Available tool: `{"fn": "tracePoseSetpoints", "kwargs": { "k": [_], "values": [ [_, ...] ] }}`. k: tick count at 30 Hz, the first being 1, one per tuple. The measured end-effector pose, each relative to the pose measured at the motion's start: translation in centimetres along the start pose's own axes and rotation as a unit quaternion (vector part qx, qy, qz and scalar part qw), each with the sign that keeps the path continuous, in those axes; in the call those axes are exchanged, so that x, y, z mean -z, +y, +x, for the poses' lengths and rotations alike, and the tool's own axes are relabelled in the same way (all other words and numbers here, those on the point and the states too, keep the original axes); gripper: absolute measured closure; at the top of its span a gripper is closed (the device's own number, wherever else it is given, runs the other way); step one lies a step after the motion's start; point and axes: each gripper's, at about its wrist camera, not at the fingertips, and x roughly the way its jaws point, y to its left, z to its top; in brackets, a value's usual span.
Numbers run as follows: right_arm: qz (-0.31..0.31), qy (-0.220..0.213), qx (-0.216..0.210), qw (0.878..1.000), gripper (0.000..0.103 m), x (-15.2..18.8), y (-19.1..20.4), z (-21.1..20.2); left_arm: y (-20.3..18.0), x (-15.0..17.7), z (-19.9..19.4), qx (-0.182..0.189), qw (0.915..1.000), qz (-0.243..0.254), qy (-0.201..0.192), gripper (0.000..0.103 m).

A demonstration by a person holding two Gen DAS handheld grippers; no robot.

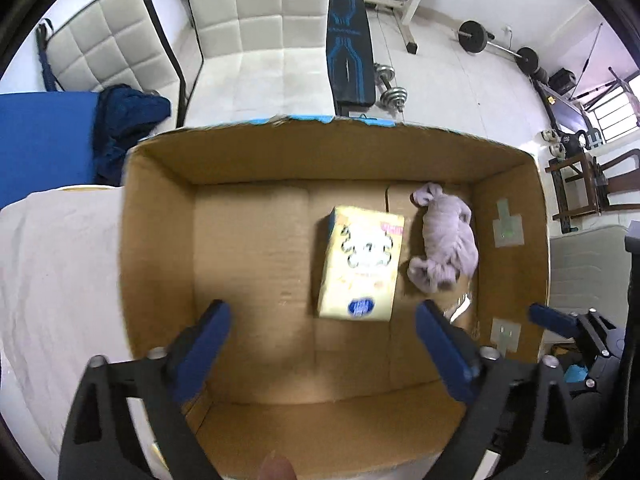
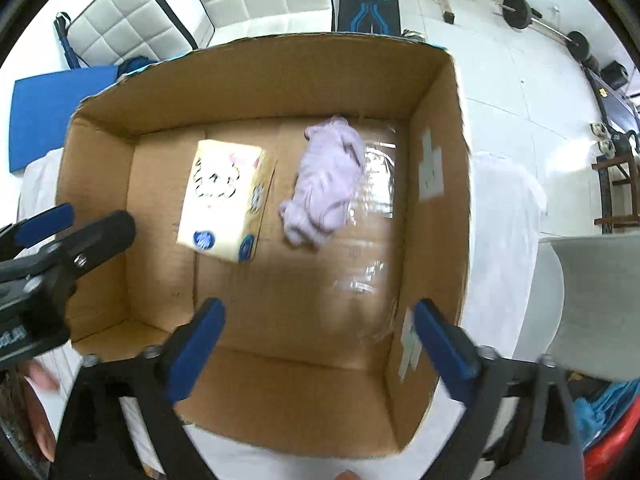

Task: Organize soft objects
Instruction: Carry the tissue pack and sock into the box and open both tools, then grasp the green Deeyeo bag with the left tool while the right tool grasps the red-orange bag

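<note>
L wrist view: left gripper [image 1: 322, 320] above the open cardboard box [image 1: 160, 240], jaws wide apart, nothing between the blue fingertips [image 1: 212, 328]. On the box floor: yellow tissue pack [image 1: 360, 264], lying flat, right of centre. Just beside it to the right, lilac cloth bundle [image 1: 444, 240], crumpled, near the box's right wall; whether the two touch, cannot tell. Right gripper's finger [image 1: 552, 320] pokes in at the right edge, outside the box wall. Box sits on a white sheet [image 1: 60, 280]. Bkgd: blue mat [image 1: 44, 140], dark blue garment [image 1: 128, 120], white quilted cushions [image 1: 256, 20], weight bench [image 1: 350, 52], dumbbell [image 1: 388, 84], barbell [image 1: 500, 46].

R wrist view: right gripper [image 2: 318, 320] also over the box [image 2: 440, 200], jaws spread apart, empty. Tissue pack [image 2: 224, 196] on the floor, left-centre; cloth bundle [image 2: 328, 184] to its right w/ a visible strip of cardboard between them. Clear tape patch [image 2: 376, 184] shiny on the floor next to the bundle. Left gripper [image 2: 60, 240] seen at the left edge, over the box's left wall; jaw gap not readable from this angle. Frame slightly motion-blurred.
</note>
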Motion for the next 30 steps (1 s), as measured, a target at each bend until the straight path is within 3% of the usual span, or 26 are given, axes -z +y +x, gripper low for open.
{"fn": "tracePoseSetpoints", "kwargs": {
  "k": [4,7,10,13,17,22,28,30],
  "values": [
    [-0.034,-0.020,0.010,0.999,0.000,4.0,1.2,-1.6,0.3,2.6,-2.5,-0.013,0.9994,0.008,-0.031,0.005],
    [-0.103,-0.043,0.017,0.994,0.000,8.1,2.9,-3.4,1.2,5.2,-4.5,-0.019,0.9987,0.001,-0.047,0.005],
    [-0.189,-0.049,0.030,0.980,0.000,12.5,4.3,-4.1,2.5,9.1,-6.9,-0.051,0.9966,-0.010,-0.065,0.005],
    [-0.271,-0.024,0.051,0.961,0.000,16.1,5.3,-2.6,3.4,13.4,-7.9,-0.079,0.9937,-0.036,-0.072,0.005],
    [-0.337,0.022,0.083,0.938,0.000,18.7,5.0,1.4,4.1,19.3,-6.7,-0.084,0.9924,-0.082,-0.038,0.005],
    [-0.377,0.053,0.113,0.918,0.000,19.2,4.5,5.8,4.3,25.4,-2.8,-0.081,0.9881,-0.128,0.023,0.005],
    [-0.387,0.066,0.145,0.908,0.000,18.7,4.3,10.4,5.9,30.2,2.0,-0.071,0.9761,-0.187,0.086,0.005],
    [-0.376,0.076,0.136,0.913,0.010,19.0,3.9,11.5,6.8,30.7,3.0,-0.066,0.9706,-0.209,0.100,0.005]
  ]
}}
